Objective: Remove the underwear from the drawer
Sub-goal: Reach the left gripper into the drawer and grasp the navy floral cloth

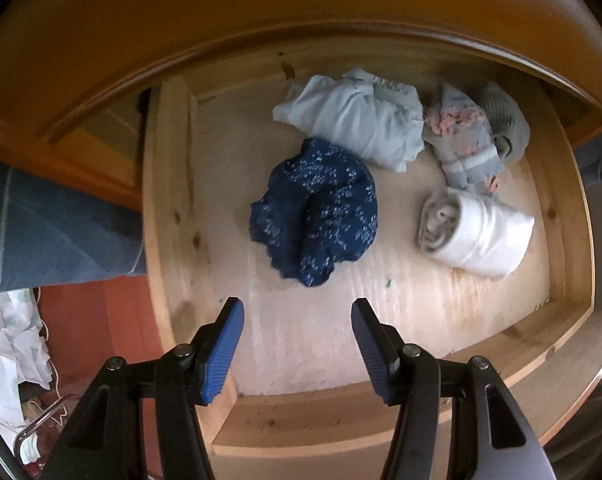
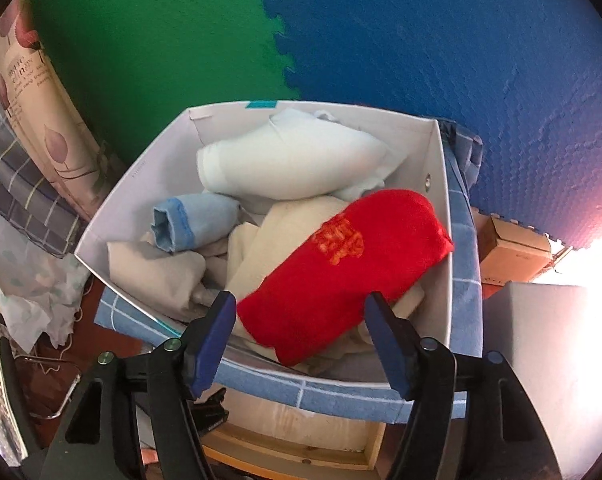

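Drawer (image 1: 169,216): pale wood, pulled open; your left gripper (image 1: 297,344) looks straight down into it.

Box (image 2: 113,216): white walls, blue checked cloth outside; it sits under your right gripper (image 2: 301,344) against a green and blue foam mat (image 2: 421,40).

Red piece (image 2: 341,276): lies on top of the pile at the near right of the box, its near end between the blue pads of your right gripper. The jaws stand apart and the pads do not press on it (released, not held).

Pale blue roll (image 2: 289,160): far side of the box, on top. A smaller blue roll (image 2: 193,224) lies at the left, with beige pieces (image 2: 157,272) beneath.

Navy underwear (image 1: 317,212): white specks, crumpled, middle of the drawer floor, just beyond your left gripper's tips. Those jaws stand open and empty, clear of the fabric.

Light blue piece (image 1: 353,120): far side of the drawer, touching the navy one.

White roll (image 1: 477,232): right side, near.

Grey floral socks (image 1: 461,140): far right, with a grey ribbed piece (image 1: 505,116) beside them.
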Motion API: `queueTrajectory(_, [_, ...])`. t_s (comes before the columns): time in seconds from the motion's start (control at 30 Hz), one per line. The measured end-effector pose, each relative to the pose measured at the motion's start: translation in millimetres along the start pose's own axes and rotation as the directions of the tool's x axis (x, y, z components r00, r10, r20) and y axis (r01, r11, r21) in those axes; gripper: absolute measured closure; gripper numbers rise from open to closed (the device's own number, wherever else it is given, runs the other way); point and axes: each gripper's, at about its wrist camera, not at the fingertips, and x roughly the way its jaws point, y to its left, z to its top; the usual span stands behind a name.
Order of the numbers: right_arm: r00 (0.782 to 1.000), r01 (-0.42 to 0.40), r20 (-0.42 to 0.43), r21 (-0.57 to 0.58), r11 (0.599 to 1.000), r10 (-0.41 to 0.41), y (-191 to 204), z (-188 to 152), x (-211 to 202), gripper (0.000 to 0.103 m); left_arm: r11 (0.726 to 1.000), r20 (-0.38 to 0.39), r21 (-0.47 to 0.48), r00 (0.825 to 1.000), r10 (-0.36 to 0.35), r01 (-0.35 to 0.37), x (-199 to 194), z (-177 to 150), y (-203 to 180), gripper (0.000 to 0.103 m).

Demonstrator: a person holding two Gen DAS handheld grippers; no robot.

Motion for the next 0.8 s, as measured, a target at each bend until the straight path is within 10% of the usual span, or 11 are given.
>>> queueTrajectory(0.8, [1.0,0.013,-0.008,-0.017,1.0,-0.013,-7.0,-3.5,12.5,0.03,0.979,-0.051,-0.16,0.989,-0.137,0.128,36.5,42.5,5.9,0.043])
